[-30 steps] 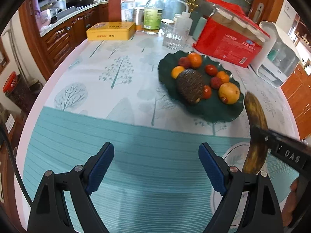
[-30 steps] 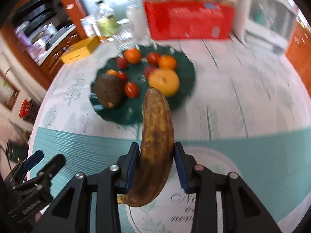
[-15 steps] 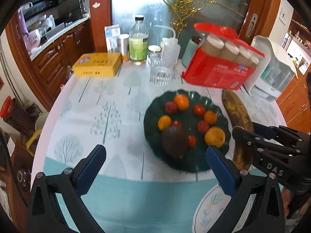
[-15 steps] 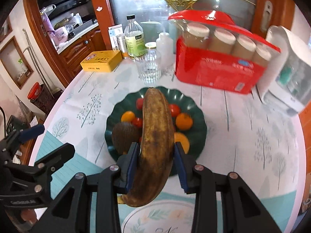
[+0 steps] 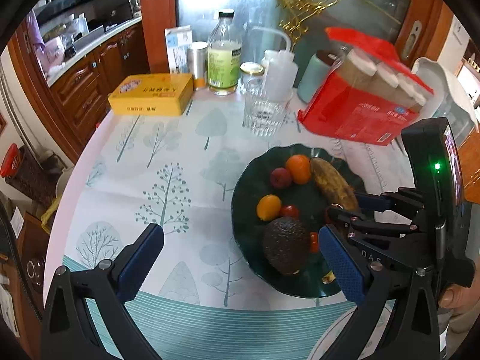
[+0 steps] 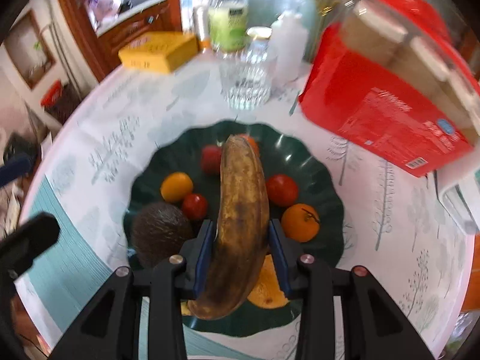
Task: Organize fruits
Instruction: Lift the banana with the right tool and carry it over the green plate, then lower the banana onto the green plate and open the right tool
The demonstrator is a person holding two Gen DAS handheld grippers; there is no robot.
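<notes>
Tablecloth (image 5: 168,156): fruit-filled plate (image 6: 327,180) (dark green)

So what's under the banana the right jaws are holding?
The green plate with tomatoes, oranges and an avocado; the banana covers whatever lies directly beneath it.
</notes>
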